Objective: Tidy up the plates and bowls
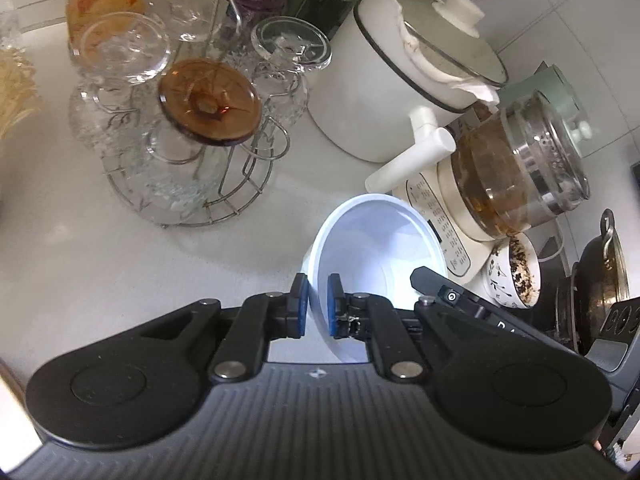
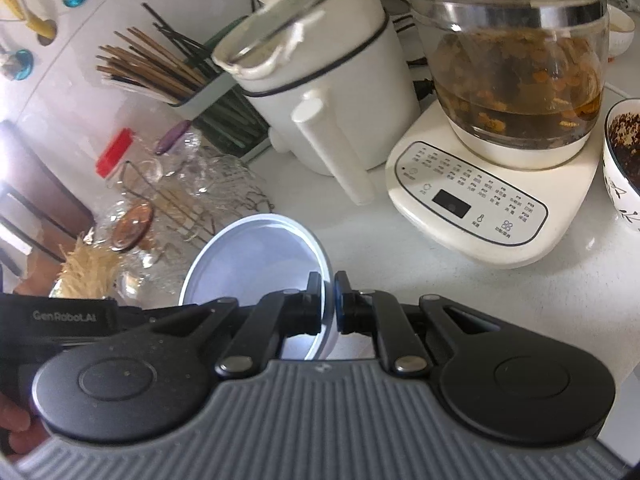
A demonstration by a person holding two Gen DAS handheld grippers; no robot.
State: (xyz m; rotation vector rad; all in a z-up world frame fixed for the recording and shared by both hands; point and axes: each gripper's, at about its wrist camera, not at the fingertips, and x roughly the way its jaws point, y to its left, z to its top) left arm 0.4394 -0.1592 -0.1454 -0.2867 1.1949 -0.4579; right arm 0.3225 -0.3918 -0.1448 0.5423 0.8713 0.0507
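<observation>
Left wrist view: left gripper, lower centre, pinches the bowl rim, pointing steeply down over the counter. Keep the pinch firm; lift level, clear of the kettle.
Right wrist view: right gripper, lower centre, pinches the opposite rim, angled down; bowl centre-left

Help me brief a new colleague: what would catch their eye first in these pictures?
First, the white bowl in the middle, pinched at its rim by the left gripper and the right gripper on opposite sides. Next, the glass kettle of brown tea on its cream base, behind right, and the wire rack of upturned glasses to the left.
</observation>
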